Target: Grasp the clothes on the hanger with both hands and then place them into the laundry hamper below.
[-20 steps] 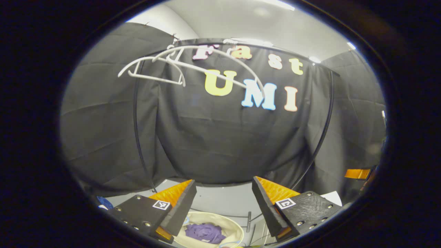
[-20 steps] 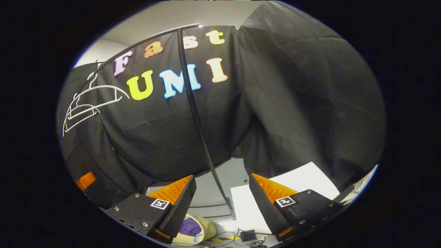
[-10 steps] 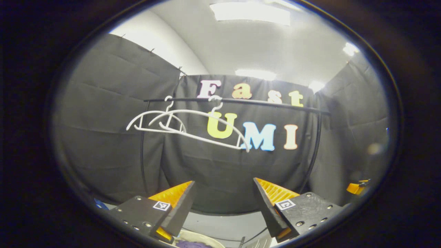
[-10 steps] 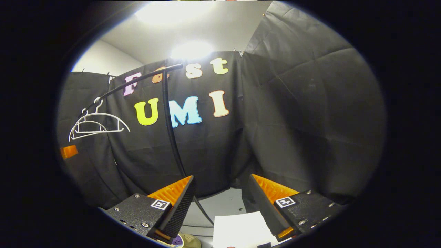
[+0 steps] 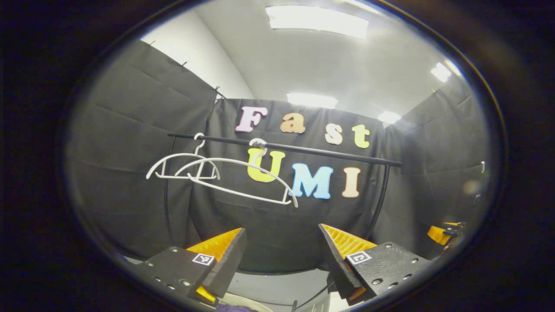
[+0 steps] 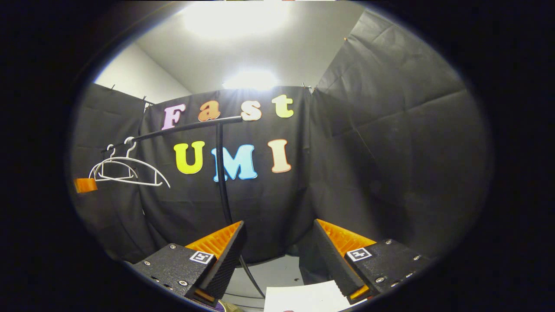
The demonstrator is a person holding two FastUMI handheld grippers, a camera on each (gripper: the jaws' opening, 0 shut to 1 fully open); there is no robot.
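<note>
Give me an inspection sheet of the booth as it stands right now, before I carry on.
Surface: pale grey floor at the foot of the cloth wall.
Job's things: two bare white wire hangers hang on the black clothes rail; rim of the cream laundry hamper with a purple garment inside, at the bottom edge.
Clutter: white sheet on the floor.
Grippers: left gripper open, holding nothing; right gripper open, holding nothing.
Cables: thin dark cable on the floor.
Surroundings: black cloth wall, lit ceiling panels.
</note>
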